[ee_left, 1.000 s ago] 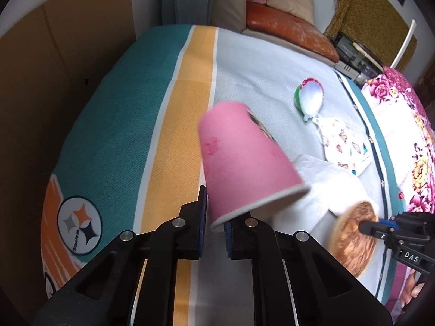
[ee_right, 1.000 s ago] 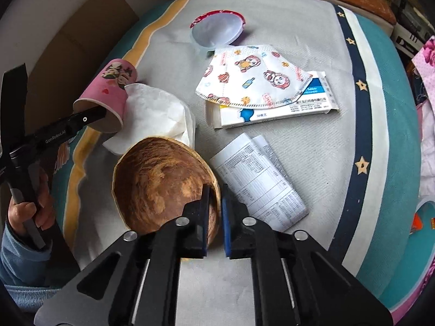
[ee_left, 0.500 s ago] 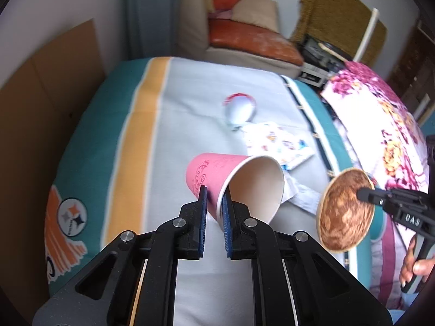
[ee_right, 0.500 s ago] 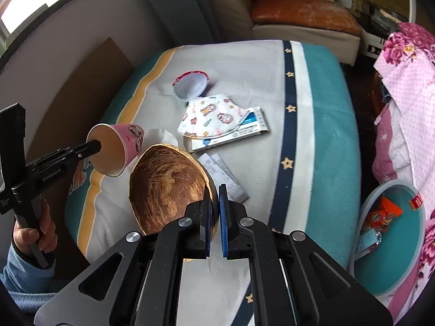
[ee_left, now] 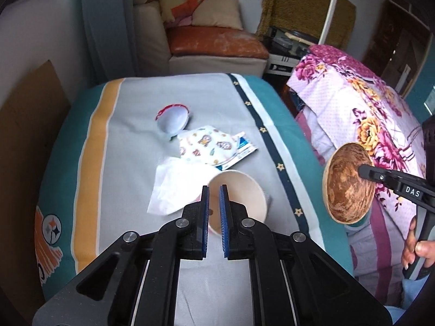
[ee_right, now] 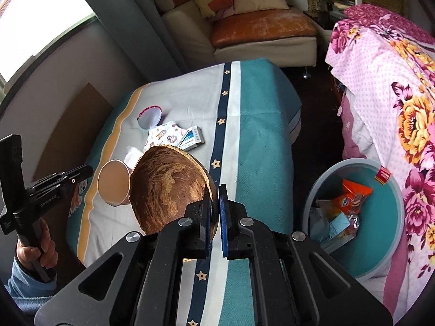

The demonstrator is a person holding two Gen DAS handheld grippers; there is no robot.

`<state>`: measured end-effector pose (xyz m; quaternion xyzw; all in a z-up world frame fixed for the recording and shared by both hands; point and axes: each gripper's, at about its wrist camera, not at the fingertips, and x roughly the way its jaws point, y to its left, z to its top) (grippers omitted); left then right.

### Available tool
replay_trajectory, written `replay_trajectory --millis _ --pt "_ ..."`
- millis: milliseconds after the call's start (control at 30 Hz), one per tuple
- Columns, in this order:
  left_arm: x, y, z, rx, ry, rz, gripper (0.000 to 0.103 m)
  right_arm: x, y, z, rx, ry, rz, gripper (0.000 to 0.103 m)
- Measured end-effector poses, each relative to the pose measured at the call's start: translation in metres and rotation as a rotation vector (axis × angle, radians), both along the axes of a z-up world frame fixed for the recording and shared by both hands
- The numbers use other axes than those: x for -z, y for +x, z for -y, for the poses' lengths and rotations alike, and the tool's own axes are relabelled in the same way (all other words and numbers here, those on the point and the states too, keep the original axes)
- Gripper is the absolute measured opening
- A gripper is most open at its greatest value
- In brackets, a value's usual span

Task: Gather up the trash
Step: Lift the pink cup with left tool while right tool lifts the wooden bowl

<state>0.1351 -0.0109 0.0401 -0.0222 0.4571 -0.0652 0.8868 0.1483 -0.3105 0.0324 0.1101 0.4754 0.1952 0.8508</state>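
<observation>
Pinching cup rim [ee_left: 237, 174] | coconut shell [ee_right: 168, 187] beside bin rim [ee_right: 353, 161]

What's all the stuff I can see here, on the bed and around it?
Paper cup: one, pink outside, held off the bed by its rim.
Coconut shell: one half, brown, held up by its rim.
Tissue: one, white, on the bed.
Face mask: one, white with cartoon prints, on the bed.
Mask packet: one, blue and white, under the mask.
Plastic lid: one, red-rimmed, beyond the mask.
Bin: one, teal inside, on the floor beside the bed, holding wrappers.
Bed cover: grey, teal, yellow stripes.
Sofa: one, orange seat, behind.
Left hand-held gripper: shut on the cup.
Right hand-held gripper: shut on the shell.
</observation>
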Motion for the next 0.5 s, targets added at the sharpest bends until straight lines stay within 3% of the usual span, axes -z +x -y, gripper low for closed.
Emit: replay_trajectory --millis 267,400,433,500 --pt "-0.006 0.003 0.049 0.095 0.039 0.022 0.008 0.003 -0.005 0.045 0.076 0.028 -0.004 0.006" --pt "0.007 0.007 0.031 0.049 0.051 -0.023 0.01 0.016 -0.007 0.042 0.054 0.026 -0.038 0.006" --pt "0.007 0.007 0.022 0.032 0.041 -0.034 0.012 0.018 -0.007 0.04 0.048 0.028 -0.044 0.006" --pt "0.007 0.007 0.002 -0.005 0.037 -0.047 0.031 0.02 -0.005 0.034 0.036 0.031 -0.049 0.006"
